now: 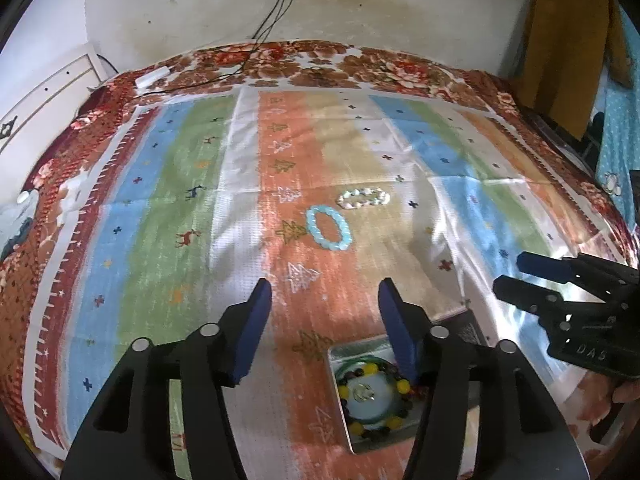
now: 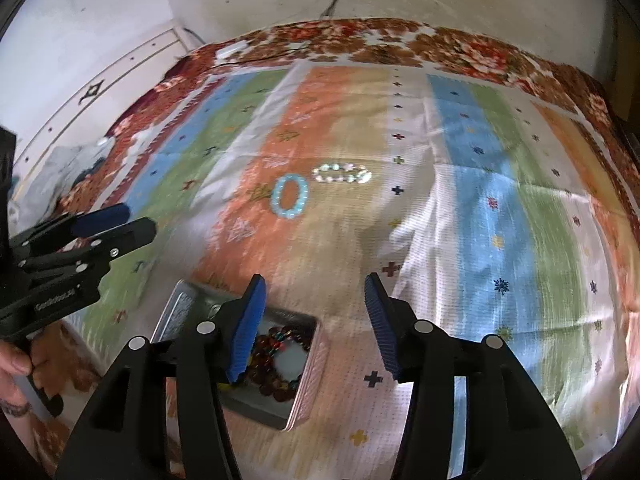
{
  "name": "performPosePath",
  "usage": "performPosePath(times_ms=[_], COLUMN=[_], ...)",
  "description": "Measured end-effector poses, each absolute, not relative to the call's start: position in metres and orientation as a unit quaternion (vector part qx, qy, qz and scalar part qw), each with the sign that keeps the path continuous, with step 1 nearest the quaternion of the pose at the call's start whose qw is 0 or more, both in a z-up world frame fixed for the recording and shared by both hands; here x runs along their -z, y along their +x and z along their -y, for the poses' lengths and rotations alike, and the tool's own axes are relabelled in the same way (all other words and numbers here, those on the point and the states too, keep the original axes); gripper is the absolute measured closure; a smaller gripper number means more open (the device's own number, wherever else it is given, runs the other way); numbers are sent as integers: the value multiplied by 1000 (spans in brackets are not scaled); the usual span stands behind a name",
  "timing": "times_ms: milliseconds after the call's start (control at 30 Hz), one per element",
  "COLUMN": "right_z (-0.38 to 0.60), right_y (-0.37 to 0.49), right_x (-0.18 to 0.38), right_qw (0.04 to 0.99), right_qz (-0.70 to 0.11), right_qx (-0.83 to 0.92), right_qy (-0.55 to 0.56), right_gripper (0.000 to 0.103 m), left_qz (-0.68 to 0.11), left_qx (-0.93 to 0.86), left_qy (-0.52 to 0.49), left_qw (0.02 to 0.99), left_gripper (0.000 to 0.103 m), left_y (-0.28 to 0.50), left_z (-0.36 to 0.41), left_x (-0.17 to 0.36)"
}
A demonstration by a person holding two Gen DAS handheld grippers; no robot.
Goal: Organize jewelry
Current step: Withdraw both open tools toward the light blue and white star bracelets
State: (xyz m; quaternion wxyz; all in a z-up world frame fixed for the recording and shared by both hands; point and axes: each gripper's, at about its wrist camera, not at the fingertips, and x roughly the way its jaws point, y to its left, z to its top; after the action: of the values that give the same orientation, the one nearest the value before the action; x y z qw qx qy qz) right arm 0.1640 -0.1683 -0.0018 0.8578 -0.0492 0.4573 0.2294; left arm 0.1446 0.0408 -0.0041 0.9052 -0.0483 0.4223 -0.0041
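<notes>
While both grippers, left (image 1: 326, 304) and right (image 2: 314, 298), hover with jaws released, blue bracelet (image 1: 329, 227) and white bracelet (image 1: 363, 197) lie beyond the tin (image 1: 340, 384).

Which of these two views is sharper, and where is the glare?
Left wrist view: sharp; the blue bead bracelet and white bead bracelet are crisp, and glare washes out the striped cloth at right. Right wrist view: motion-blurred; bracelets and tin smeared.
</notes>
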Motion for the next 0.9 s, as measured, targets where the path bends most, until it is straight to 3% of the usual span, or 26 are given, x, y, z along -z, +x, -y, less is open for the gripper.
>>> performPosePath(times_ms=[267,900], right_z=[169,168], right_y=[183,240], right_x=[2,25], right_qw=[871,878], right_qz=[-444,-451], right_qx=[-210,-163], right_qy=[-31,3], right_gripper=[45,44], left_qz=[-421,-444], left_qx=[-10,-15], left_qy=[-39,-33], left_qw=[906,895], left_gripper=[40,39], left_y=[162,216], left_z=[-44,-43], left_x=[9,30])
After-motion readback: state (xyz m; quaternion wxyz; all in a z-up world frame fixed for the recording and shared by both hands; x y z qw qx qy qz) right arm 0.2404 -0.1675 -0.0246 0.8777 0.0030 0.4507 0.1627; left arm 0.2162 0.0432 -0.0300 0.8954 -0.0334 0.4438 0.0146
